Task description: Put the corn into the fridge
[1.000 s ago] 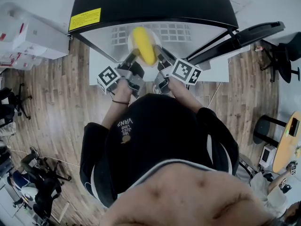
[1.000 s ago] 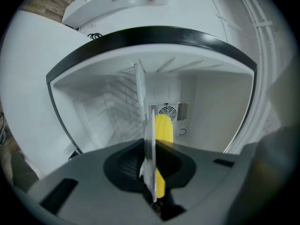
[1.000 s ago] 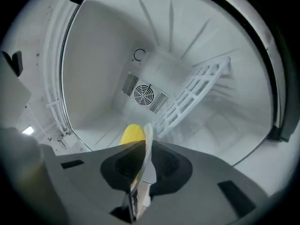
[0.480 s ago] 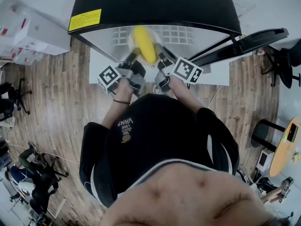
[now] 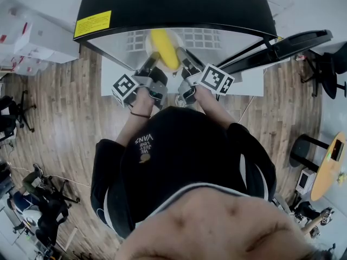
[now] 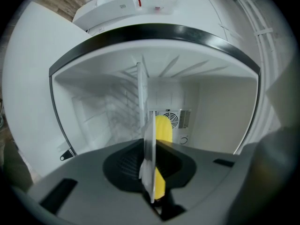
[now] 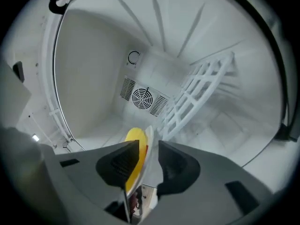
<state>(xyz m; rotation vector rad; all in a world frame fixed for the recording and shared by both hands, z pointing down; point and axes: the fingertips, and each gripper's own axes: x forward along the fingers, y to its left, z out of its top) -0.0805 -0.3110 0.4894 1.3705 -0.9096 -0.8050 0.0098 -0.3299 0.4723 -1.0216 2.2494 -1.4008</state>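
Inside the open fridge (image 5: 173,4), a white plate (image 5: 150,43) holds the yellow corn (image 5: 165,49).

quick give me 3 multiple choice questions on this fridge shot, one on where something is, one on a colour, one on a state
1. Where is the corn?
A) on the wooden floor
B) on a white plate at the mouth of the open fridge
C) on top of the fridge

2. What colour is the corn?
A) yellow
B) green
C) purple

3. How does the left gripper stand?
A) wide open and empty
B) shut on the plate's rim
C) shut on the corn

Answers:
1 B, the head view shows it lying on the plate in the opening.
2 A, it is yellow in every view.
3 B, the left gripper view shows both jaws pressed on the thin rim.
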